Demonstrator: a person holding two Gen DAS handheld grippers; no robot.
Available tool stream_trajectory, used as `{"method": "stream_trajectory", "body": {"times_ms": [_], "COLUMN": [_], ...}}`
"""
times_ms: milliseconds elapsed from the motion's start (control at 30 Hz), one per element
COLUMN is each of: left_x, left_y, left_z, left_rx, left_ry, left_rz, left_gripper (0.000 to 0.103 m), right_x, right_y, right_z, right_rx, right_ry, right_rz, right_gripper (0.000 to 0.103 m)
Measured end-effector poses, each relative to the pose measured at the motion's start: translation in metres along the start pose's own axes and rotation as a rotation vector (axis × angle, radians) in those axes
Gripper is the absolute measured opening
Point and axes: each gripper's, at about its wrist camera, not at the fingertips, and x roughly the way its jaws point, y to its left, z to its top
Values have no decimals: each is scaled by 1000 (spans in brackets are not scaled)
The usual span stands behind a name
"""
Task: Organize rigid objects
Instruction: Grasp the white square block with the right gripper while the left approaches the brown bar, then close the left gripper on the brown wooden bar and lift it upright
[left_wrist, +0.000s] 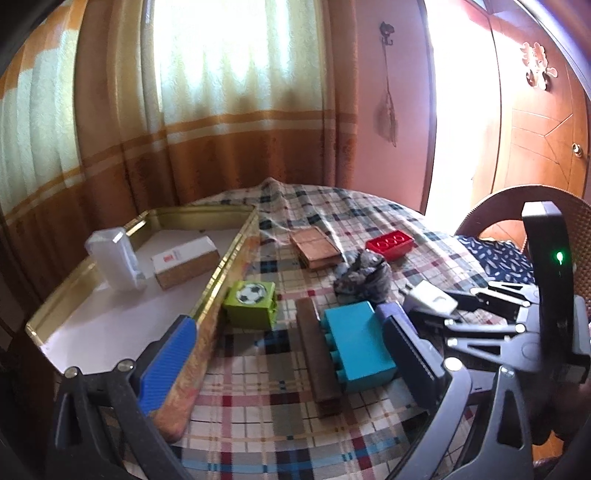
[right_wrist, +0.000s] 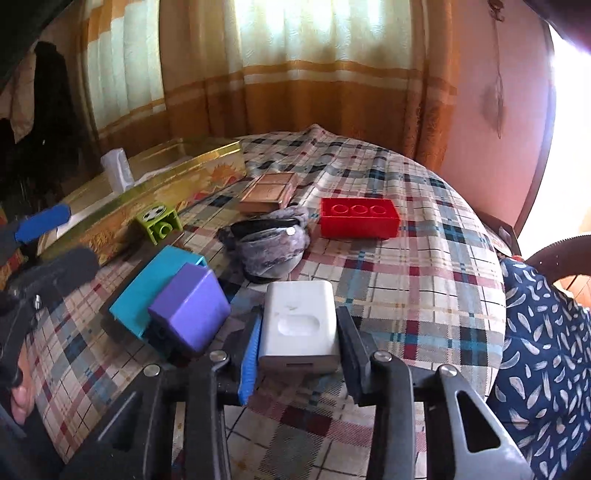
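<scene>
Nearest the right wrist camera, the right tongs are pinching a white charger, one blue pad on its left flank and a dark pad on its right, with the charger resting low over the plaid tabletop. Just left of the charger sits a purple block, touching a teal block behind it. Beyond the charger lies a grey furry bundle, and right of that bundle a red brick stands alone on the cloth. Farther back from the charger, a flat brown box lies next to the bundle, and a green block with a football picture sits against the outer wall of a gold tin tray at the tabletop's left edge. In the left wrist view the left tongs are spread wide, holding nothing; their blue pad hangs over the tray's near wall, while the other pad is beside the teal block. A dark brown bar lies on the cloth just left of the teal block. Inside the tray, well away from the charger, stand a clear plastic container and a white-and-tan carton. A person's blue patterned clothing shows at the right of the tabletop.
</scene>
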Motion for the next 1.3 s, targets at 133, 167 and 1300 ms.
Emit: {"method": "stream_trajectory", "body": {"times_ms": [133, 167, 1300], "left_x": [3, 4, 29], "left_y": [-1, -1, 12], "left_z": [-2, -3, -6], "left_rx": [-9, -7, -83], "left_ry": [19, 24, 180], "left_rz": [-32, -38, -54], "left_gripper": [81, 78, 58], "right_x": [1, 1, 2], "right_y": [-8, -7, -7], "right_z": [1, 1, 4], "right_rx": [28, 22, 40], "right_ry": [-8, -9, -13], "right_rz": [8, 4, 14], "right_gripper": [40, 40, 41]}}
